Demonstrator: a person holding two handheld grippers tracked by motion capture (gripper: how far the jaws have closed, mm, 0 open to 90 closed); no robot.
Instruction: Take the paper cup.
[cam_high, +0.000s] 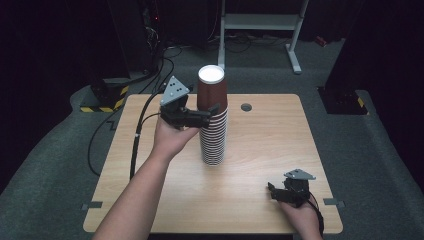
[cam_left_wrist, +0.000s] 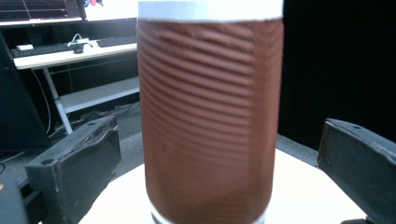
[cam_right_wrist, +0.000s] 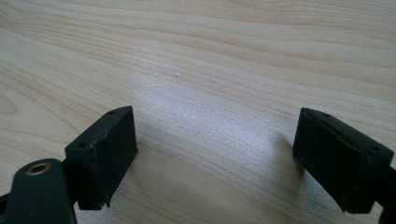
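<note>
Wooden counter (cam_high: 260, 165) in a dark room; our brown cup stack (cam_high: 213, 117) sits mid-counter between the wide-open left claw (cam_high: 209, 116), right claw (cam_high: 274, 192) open too.

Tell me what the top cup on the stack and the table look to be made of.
Top cup: probably paper, a matt brown wall with fine ripples running around it and a white band at the upper end.
Table: looks like a light wood-grain board, perhaps laminate; the streaky grain and a soft sheen show in the right gripper view.

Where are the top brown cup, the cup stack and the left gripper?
top brown cup (cam_left_wrist: 210, 121): left gripper view, ribbed wall.
cup stack (cam_high: 213, 142): high view, striped rims.
left gripper (cam_high: 214, 111): high view, between its fingertips.
</note>
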